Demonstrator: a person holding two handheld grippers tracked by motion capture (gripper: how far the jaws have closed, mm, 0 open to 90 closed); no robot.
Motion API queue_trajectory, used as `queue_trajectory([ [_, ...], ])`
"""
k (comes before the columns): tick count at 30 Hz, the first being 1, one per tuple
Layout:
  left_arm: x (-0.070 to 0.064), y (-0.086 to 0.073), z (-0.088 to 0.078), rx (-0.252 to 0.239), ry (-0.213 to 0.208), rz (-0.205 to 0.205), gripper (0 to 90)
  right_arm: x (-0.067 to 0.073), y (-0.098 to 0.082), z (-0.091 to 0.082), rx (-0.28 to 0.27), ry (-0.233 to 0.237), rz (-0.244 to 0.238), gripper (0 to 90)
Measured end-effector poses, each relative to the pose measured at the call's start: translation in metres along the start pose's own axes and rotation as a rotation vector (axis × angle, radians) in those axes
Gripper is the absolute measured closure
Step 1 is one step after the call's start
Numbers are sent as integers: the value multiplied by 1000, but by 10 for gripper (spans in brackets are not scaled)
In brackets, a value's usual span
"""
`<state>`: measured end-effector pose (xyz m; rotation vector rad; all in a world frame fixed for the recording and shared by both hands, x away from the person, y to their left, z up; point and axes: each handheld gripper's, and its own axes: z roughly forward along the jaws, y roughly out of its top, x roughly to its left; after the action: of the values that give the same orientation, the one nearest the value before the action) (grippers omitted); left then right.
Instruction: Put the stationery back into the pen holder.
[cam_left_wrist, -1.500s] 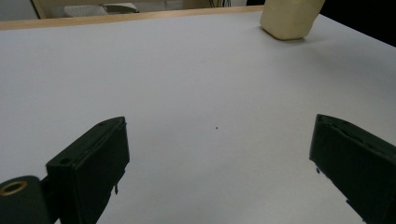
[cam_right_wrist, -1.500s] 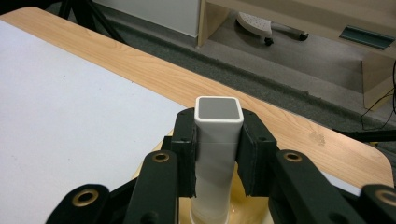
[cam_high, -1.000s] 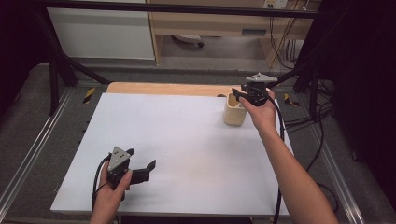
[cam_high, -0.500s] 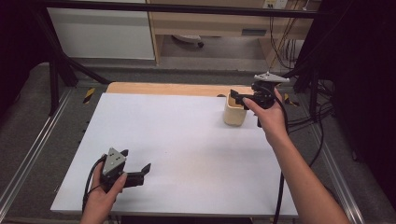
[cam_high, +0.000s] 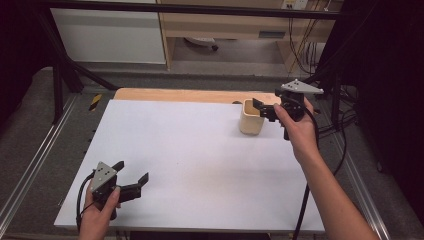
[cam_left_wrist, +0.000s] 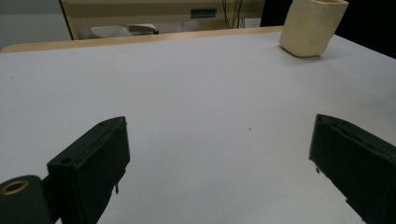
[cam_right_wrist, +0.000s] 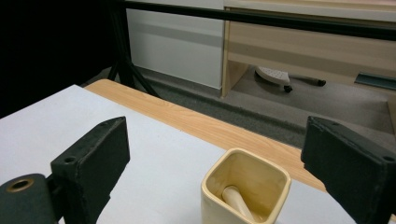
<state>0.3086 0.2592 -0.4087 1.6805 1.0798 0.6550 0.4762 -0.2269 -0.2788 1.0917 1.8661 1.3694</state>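
Observation:
A cream square cup stands near the back right of the white tabletop. It is also in the left gripper view. Inside the cup a pale stick-like piece leans against the wall. My right gripper hovers just right of and above the cup, its jaws pointing left over the rim. Those jaws have just been opening and stand wide with nothing between them. My left gripper is held low at the front left corner, open over bare tabletop.
A wooden strip runs along the table's back edge. Metal rails flank the table and cables hang at the right. Behind are a cabinet and a shelf.
The right gripper's jaws went from nearly closed over the cup to wide apart, and it drew back to the right and up. The left gripper slid toward the front left.

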Motion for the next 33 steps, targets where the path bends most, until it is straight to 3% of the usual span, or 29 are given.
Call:
queue_trajectory([
  [7, 1, -1, -1, 0, 1, -2, 53, -1, -3, -13, -37, -26, -21, 64],
  [15, 1, -2, 0, 5, -2, 1, 52, -4, -9, -33, -71, -60, -2, 18],
  [33, 1, -2, 0, 0, -4, 0, 52, -1, -35, -69, -77, -58, -42, 21],
])
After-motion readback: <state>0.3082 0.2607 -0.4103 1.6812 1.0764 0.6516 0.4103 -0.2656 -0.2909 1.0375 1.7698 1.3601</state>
